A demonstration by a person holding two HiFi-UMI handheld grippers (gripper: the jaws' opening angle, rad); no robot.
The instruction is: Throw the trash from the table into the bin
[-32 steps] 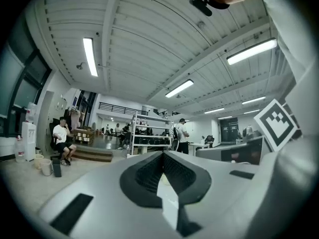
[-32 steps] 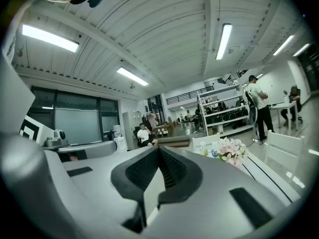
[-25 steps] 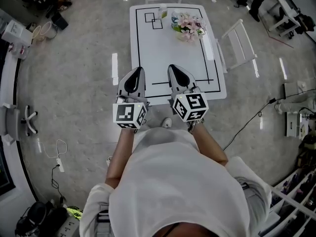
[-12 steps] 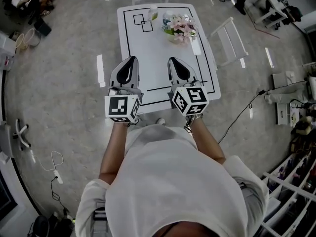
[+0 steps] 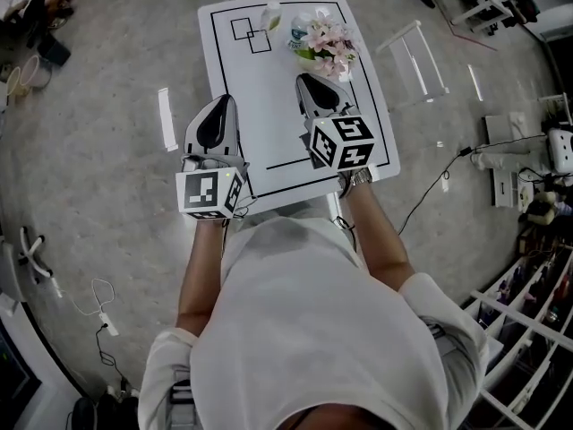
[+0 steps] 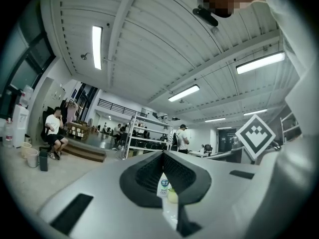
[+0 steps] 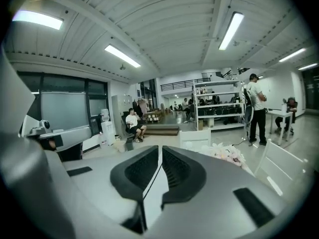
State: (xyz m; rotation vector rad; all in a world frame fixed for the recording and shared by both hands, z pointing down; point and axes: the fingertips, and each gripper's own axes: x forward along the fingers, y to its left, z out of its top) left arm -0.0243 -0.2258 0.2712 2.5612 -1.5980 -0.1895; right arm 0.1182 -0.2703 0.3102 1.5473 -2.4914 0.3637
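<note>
- Holding both tools out over a white table (image 5: 269, 88), a person in a white shirt stands at its near end in the head view. The left gripper (image 5: 222, 103) is over the table's left edge and the right gripper (image 5: 307, 81) is further in, over the black outline marked on the top.
- Ahead of both sets of jaws, at the table's far end, stand a bottle (image 5: 300, 32) with a blue label and a pale green item (image 5: 271, 16). A bunch of pink flowers (image 5: 327, 41) is just beyond the right tips. Neither tool touches any of them.
- A white chair (image 5: 416, 56) stands off to the right of the right jaws, beside the table.
- From the left gripper view, the left gripper (image 6: 163, 156) has its jaws closed tip to tip, with nothing clamped between the pads. Through the narrow slit below the tips, the bottle (image 6: 163, 184) and the pale green item (image 6: 172, 196) show well beyond the jaws, side by side on the tabletop.
- Far to the left of these jaws, a seated person (image 6: 52, 131) and two pale buckets (image 6: 29, 156) are in the background.
- From the right gripper view, the right gripper (image 7: 160, 148) is also closed and empty, with only a thin seam between the pads. The white table (image 7: 152, 183) shows through it.
- The flowers (image 7: 227, 154) lie to the right of these tips, and a second white chair (image 7: 195, 138) stands straight beyond them.
</note>
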